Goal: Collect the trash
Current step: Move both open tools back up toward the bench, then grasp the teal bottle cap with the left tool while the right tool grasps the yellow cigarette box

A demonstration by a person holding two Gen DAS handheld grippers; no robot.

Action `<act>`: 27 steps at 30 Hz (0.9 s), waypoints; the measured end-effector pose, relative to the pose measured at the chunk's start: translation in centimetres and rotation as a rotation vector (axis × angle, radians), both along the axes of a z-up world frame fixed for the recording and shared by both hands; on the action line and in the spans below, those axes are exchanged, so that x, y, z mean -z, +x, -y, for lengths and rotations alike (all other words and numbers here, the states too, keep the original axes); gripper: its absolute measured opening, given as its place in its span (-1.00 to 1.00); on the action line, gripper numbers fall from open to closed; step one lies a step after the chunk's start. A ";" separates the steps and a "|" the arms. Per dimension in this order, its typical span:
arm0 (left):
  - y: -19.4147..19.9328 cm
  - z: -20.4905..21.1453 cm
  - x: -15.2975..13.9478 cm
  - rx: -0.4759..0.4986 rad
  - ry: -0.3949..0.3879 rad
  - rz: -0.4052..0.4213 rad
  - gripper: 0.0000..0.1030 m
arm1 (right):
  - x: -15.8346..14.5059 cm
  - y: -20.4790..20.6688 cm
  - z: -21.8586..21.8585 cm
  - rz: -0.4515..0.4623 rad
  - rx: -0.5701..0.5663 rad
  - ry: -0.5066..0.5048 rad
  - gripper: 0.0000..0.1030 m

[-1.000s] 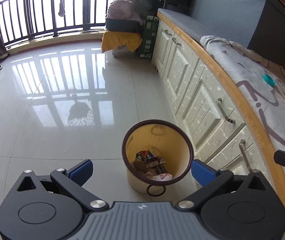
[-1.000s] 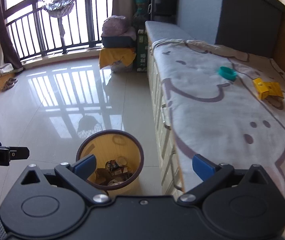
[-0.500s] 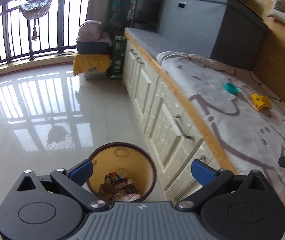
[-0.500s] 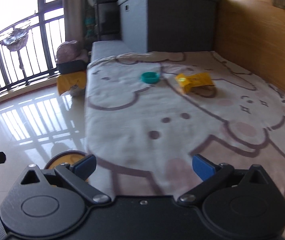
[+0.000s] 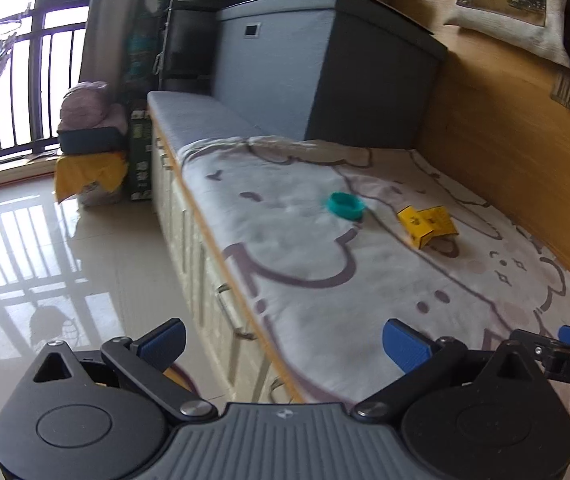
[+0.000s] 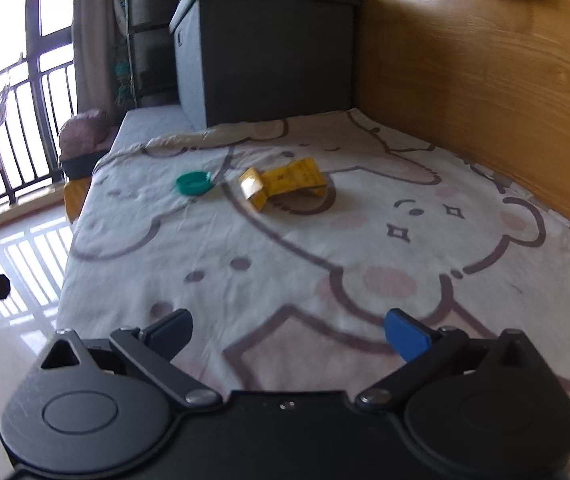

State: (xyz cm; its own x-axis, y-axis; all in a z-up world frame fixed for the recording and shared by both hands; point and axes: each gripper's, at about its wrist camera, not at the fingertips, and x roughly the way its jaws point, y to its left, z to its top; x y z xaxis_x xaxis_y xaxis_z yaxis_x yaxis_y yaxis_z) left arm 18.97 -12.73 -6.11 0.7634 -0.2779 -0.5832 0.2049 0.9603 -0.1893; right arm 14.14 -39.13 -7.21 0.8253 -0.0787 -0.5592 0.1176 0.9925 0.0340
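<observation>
A blanket (image 6: 285, 248) with a cartoon bear print covers the bench top beside the wooden wall (image 6: 485, 80). A grey box (image 6: 269, 52) stands at its far end. The left gripper (image 5: 283, 340) and the right gripper (image 6: 289, 330) both have their fingers wide apart and hold nothing. On the blanket lies a yellow packet (image 6: 285, 182), and just beside it, to the left, a teal cap (image 6: 193, 183), well ahead of both grippers.

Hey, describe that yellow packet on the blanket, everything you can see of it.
The yellow packet looks like a crumpled paper or thin card wrapper, bent, with a pale label at its near end and faint print. It lies on the cartoon-print blanket, beside the teal lid but apart from it. Neither gripper touches it.
</observation>
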 end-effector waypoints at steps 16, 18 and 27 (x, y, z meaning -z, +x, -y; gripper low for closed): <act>7.6 3.0 0.9 0.038 -0.042 0.066 1.00 | 0.8 11.0 -1.2 0.195 -0.071 -0.103 0.56; 8.7 3.2 1.1 0.040 -0.056 0.060 1.00 | 1.2 12.3 -1.8 0.195 -0.087 -0.163 0.42; 13.9 4.6 1.9 0.038 -0.081 0.010 1.00 | 3.3 15.7 -4.5 0.158 -0.148 -0.450 0.14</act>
